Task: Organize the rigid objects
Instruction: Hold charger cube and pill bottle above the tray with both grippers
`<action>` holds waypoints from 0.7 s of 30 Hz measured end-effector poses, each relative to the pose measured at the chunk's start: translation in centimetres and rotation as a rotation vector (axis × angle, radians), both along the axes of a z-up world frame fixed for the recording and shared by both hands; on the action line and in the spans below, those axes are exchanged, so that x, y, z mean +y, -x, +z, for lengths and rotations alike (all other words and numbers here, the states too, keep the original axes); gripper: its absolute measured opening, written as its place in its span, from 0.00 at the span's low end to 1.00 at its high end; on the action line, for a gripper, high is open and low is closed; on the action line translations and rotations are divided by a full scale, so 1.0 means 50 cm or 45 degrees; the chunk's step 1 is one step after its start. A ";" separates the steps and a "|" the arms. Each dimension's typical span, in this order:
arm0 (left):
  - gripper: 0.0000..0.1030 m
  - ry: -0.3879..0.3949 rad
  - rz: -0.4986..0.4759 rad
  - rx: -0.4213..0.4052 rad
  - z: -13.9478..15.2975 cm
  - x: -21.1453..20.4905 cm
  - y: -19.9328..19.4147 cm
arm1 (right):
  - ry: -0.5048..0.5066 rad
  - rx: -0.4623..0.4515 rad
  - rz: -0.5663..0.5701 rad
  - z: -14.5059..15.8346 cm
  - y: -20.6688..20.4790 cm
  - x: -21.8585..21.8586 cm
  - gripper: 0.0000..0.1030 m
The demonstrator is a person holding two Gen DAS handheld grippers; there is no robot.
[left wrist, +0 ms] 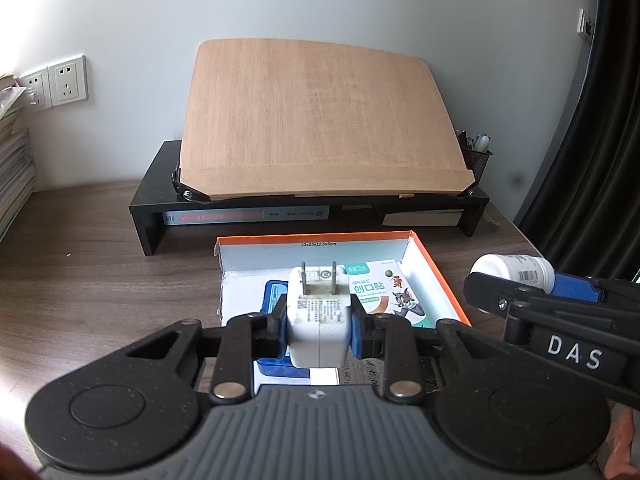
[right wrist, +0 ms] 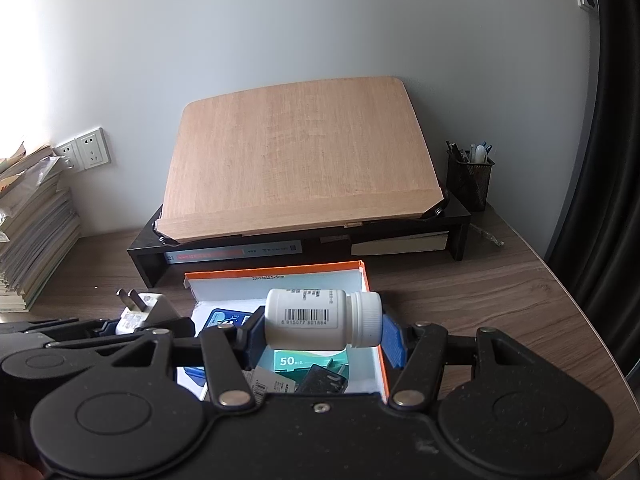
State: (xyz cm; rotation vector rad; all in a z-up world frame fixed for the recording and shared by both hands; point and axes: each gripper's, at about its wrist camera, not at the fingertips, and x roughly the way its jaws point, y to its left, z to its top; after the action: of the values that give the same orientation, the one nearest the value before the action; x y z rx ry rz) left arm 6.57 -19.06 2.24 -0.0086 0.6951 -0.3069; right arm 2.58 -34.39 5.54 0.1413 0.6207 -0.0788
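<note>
Box (right wrist: pixel 374 360) holds cartons; left tool (left wrist: pixel 319 330) clamps charger (left wrist: pixel 318 320), right tool (right wrist: pixel 320 330) clamps bottle (right wrist: pixel 320 318).

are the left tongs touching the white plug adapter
Touching. The left wrist view shows the left tongs with both blue pads pressed flat against the sides of the white plug adapter, no gap, holding it above the orange-edged box.

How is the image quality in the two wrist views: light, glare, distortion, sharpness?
Left wrist view: daylight glare whitens the upper left wall; fisheye bends the tan wooden board; the white plug adapter in the left gripper is sharp. Right wrist view: same glare at left; the dark curtain curves; the barcode on the white plastic bottle in the right gripper is readable.
</note>
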 end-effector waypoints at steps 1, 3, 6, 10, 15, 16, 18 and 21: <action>0.28 0.002 0.000 0.001 0.000 0.000 -0.001 | 0.000 0.000 -0.001 0.000 -0.001 0.000 0.67; 0.28 0.002 0.000 0.002 -0.001 0.000 -0.001 | 0.002 0.002 0.001 -0.001 -0.003 0.000 0.67; 0.28 0.001 0.000 0.004 -0.002 0.000 -0.001 | 0.001 0.005 0.001 -0.003 -0.005 0.000 0.67; 0.28 0.001 0.003 0.013 -0.005 0.001 -0.005 | 0.002 0.012 -0.001 -0.006 -0.008 0.000 0.67; 0.28 0.002 0.000 0.019 -0.008 0.000 -0.009 | -0.001 0.021 -0.003 -0.011 -0.014 -0.002 0.67; 0.28 0.002 -0.001 0.020 -0.008 0.000 -0.010 | 0.000 0.023 -0.002 -0.011 -0.016 -0.001 0.67; 0.28 0.003 0.001 0.023 -0.010 -0.001 -0.013 | -0.001 0.027 -0.001 -0.012 -0.019 -0.002 0.67; 0.28 0.002 0.000 0.026 -0.012 -0.001 -0.017 | -0.003 0.031 -0.001 -0.014 -0.022 -0.003 0.67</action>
State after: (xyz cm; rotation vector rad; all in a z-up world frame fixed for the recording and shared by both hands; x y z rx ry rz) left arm 7.40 -19.09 1.63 -0.0136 0.7152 -0.3081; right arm 3.71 -34.52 4.86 0.1435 0.6452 -0.0808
